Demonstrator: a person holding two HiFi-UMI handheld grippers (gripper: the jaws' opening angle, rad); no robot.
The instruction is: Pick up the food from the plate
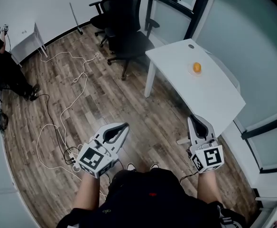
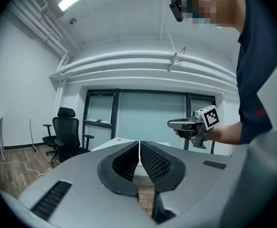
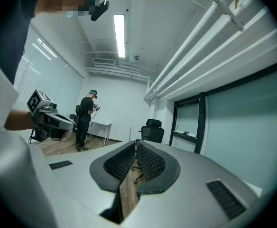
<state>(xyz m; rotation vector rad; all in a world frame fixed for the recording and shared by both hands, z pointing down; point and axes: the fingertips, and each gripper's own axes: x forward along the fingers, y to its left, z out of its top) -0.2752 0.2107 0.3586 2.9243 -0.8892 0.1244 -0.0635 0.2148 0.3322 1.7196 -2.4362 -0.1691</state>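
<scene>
An orange round piece of food (image 1: pixel 197 68) sits on a small pale plate (image 1: pixel 192 73) on the white table (image 1: pixel 209 94), to the right in the head view. Both grippers hang in the air above the wooden floor, well short of the table. My left gripper (image 1: pixel 125 126) points forward and right with its jaws shut and nothing between them (image 2: pixel 139 145). My right gripper (image 1: pixel 192 118) is by the table's near corner, jaws shut and empty too (image 3: pixel 135 145). Neither gripper view shows the food.
Black office chairs (image 1: pixel 122 20) stand beyond the table's far left end. White cables (image 1: pixel 67 87) trail over the wooden floor. A person (image 1: pixel 3 63) stands by a small white desk (image 1: pixel 27 34) at the far left. Glass walls (image 1: pixel 252 37) run behind the table.
</scene>
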